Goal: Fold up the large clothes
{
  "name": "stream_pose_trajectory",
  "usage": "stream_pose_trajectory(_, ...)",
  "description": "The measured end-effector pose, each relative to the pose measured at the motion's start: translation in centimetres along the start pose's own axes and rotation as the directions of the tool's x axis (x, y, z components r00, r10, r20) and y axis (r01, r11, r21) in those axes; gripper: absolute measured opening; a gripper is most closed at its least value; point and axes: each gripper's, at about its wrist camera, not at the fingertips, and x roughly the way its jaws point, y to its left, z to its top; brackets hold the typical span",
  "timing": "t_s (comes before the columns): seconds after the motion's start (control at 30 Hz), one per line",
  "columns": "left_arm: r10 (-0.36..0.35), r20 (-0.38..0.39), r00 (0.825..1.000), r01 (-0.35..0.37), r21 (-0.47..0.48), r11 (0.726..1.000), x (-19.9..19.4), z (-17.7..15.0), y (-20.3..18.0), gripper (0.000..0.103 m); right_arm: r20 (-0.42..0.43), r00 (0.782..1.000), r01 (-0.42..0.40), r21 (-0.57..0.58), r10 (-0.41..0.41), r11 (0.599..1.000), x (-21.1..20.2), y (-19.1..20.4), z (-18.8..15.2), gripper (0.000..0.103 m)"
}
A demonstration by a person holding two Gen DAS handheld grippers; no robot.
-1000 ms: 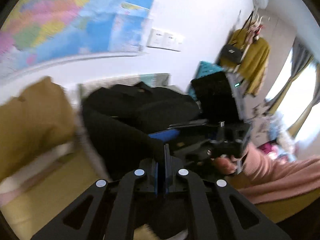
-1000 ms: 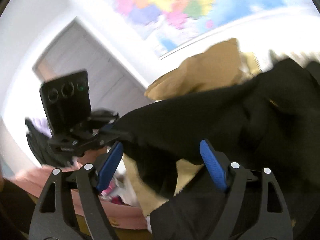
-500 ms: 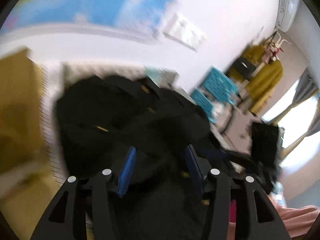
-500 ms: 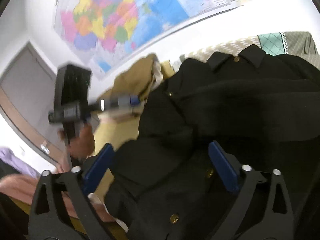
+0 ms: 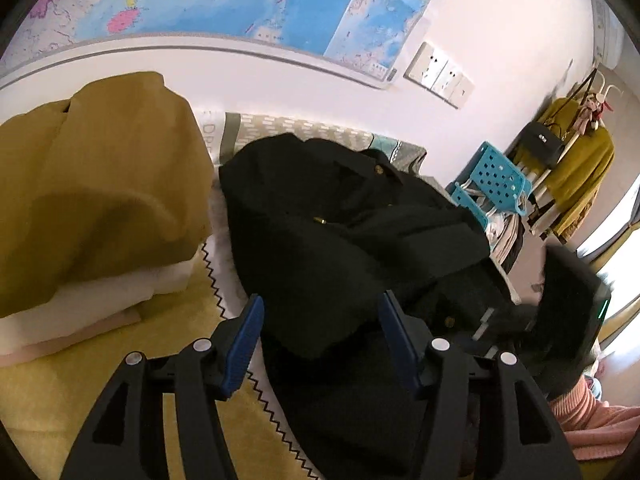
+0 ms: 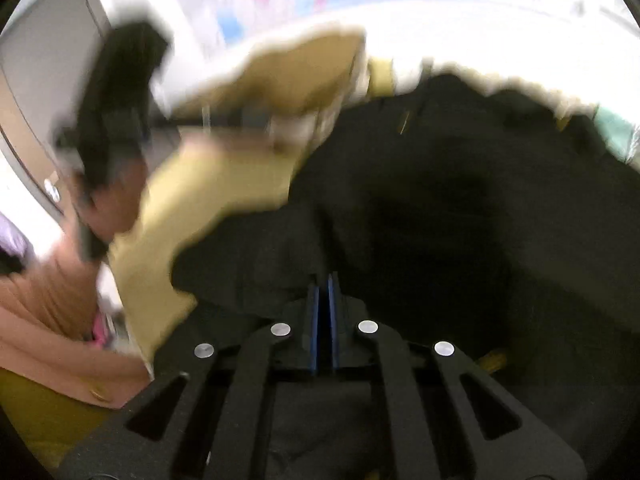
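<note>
Lying bunched, black coat (image 5: pixel 340 232), left gripper (image 5: pixel 320 332) jaws apart, right gripper (image 6: pixel 322 300) jaws closed.

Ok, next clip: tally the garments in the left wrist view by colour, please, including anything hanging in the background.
Black: 1, the black coat spread on the bed.
Mustard: 2, the folded mustard garment on the left and the hanging mustard garment on the rack at right.
Total: 3.
</note>
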Motion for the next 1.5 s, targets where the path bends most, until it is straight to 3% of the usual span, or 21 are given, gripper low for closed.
stream_pose_trajectory(0.07, 0.009, 0.020, 1.000, -0.009, 0.003, 1.000, -0.3, 0.3, -0.2, 0.057, 0.098, 0.995, -0.004, 0.045, -0.001, 0.999, -3.6, -2.0, 1.7, 0.003)
stream_pose_trajectory(0.17, 0.027, 0.047, 0.999, -0.028, 0.021, 0.999, -0.5, 0.4, -0.4, 0.057, 0.271, 0.961, 0.008, 0.177, -0.056, 0.984, -10.0, -7.0, 3.5, 0.003)
stream_pose_trajectory(0.23, 0.053, 0.036, 0.998, -0.054, 0.041, 0.998, 0.4, 0.2, -1.0, 0.057, 0.302, 0.949, 0.002, 0.273, -0.088, 0.962, -11.7, -10.1, 2.8, 0.004)
stream_pose_trajectory(0.27, 0.059, 0.019, 0.998, -0.060, 0.051, 0.997, 1.1, 0.0, -1.3, 0.057, 0.301, 0.946, 0.016, 0.323, -0.119, 0.946, -12.1, -11.7, 2.2, 0.012)
stream_pose_trajectory(0.3, 0.066, 0.000, 0.998, -0.066, 0.061, 0.996, 1.9, -0.2, -1.5, 0.057, 0.271, 0.947, 0.055, 0.390, -0.172, 0.919, -12.2, -13.7, 1.0, 0.038)
stream_pose_trajectory(0.37, 0.097, -0.037, 0.995, -0.094, 0.079, 0.992, 3.5, -0.5, -2.0, 0.057, 0.183, 0.953, 0.121, 0.499, -0.241, 0.858, -11.5, -17.0, -1.7, 0.063)
stream_pose_trajectory(0.47, 0.135, -0.056, 0.989, -0.129, 0.102, 0.986, 5.2, -0.5, -2.4, 0.057, 0.115, 0.963, 0.141, 0.556, -0.244, 0.819, -11.0, -18.8, -4.9, 0.066)
stream_pose_trajectory(0.63, 0.150, -0.039, 0.988, -0.144, 0.122, 0.982, 6.2, 0.4, -3.2, 0.057, 0.148, 0.962, 0.110, 0.555, -0.228, 0.824, -11.3, -18.9, -4.7, 0.097)
stream_pose_trajectory(0.7, 0.165, -0.030, 0.986, -0.159, 0.140, 0.977, 6.6, 0.5, -3.8, 0.057, 0.139, 0.958, 0.130, 0.569, -0.250, 0.812, -10.9, -20.1, -3.4, 0.098)
stream_pose_trajectory(0.83, 0.169, -0.049, 0.984, -0.156, 0.192, 0.969, 8.0, 0.4, -5.2, 0.064, 0.100, 0.982, 0.060, 0.648, -0.163, 0.760, -7.9, -23.5, -1.4, 0.098)
stream_pose_trajectory(0.93, 0.205, -0.074, 0.976, -0.186, 0.207, 0.961, 9.5, -0.3, -5.3, 0.065, 0.073, 0.988, 0.054, 0.648, -0.133, 0.760, -5.1, -24.7, 0.5, 0.092)
stream_pose_trajectory(0.97, 0.209, -0.074, 0.975, -0.190, 0.211, 0.959, 9.6, -0.4, -5.4, 0.065, 0.073, 0.988, 0.059, 0.644, -0.138, 0.762, -4.9, -24.8, 0.9, 0.069)
stream_pose_trajectory(1.0, 0.209, -0.071, 0.975, -0.190, 0.212, 0.959, 9.6, -0.5, -5.3, 0.065, 0.098, 0.988, 0.029, 0.641, -0.119, 0.767, -4.7, -25.0, 1.5, 0.035)
stream_pose_trajectory(1.07, 0.202, -0.070, 0.977, -0.184, 0.204, 0.962, 9.4, -0.5, -5.0, 0.064, 0.140, 0.988, -0.041, 0.631, -0.061, 0.775, -5.0, -25.2, 2.4, 0.015)
stream_pose_trajectory(1.17, 0.216, -0.065, 0.974, -0.201, 0.184, 0.962, 9.2, -0.2, -4.5, 0.054, 0.299, 0.951, -0.101, 0.532, -0.076, 0.841, -9.7, -23.2, 3.8, 0.014)
stream_pose_trajectory(1.27, 0.263, -0.042, 0.964, -0.251, 0.183, 0.950, 8.9, -0.3, -4.0, 0.049, 0.523, 0.849, -0.166, 0.409, -0.081, 0.897, -17.0, -21.0, 2.6, 0.007)
stream_pose_trajectory(1.3, 0.276, -0.041, 0.960, -0.265, 0.178, 0.948, 8.9, -0.4, -3.7, 0.049, 0.538, 0.839, -0.161, 0.395, -0.085, 0.905, -18.4, -20.7, 1.5, 0.008)
stream_pose_trajectory(1.37, 0.278, -0.047, 0.959, -0.266, 0.175, 0.948, 8.9, -0.6, -3.4, 0.049, 0.444, 0.885, -0.059, 0.410, -0.143, 0.910, -18.3, -20.8, -0.6, 0.015)
stream_pose_trajectory(1.4, 0.281, -0.051, 0.958, -0.267, 0.181, 0.946, 8.9, -0.8, -3.3, 0.049, 0.332, 0.922, 0.033, 0.444, -0.199, 0.895, -17.0, -21.4, -2.1, 0.016)
stream_pose_trajectory(1.47, 0.287, -0.057, 0.956, -0.272, 0.191, 0.943, 8.9, -1.1, -3.3, 0.049, 0.126, 0.966, 0.125, 0.537, -0.226, 0.835, -14.4, -23.5, -5.6, 0.021)
stream_pose_trajectory(1.5, 0.288, -0.057, 0.956, -0.272, 0.196, 0.942, 8.7, -1.2, -3.4, 0.049, 0.076, 0.969, 0.150, 0.569, -0.234, 0.809, -13.9, -24.2, -6.8, 0.022)
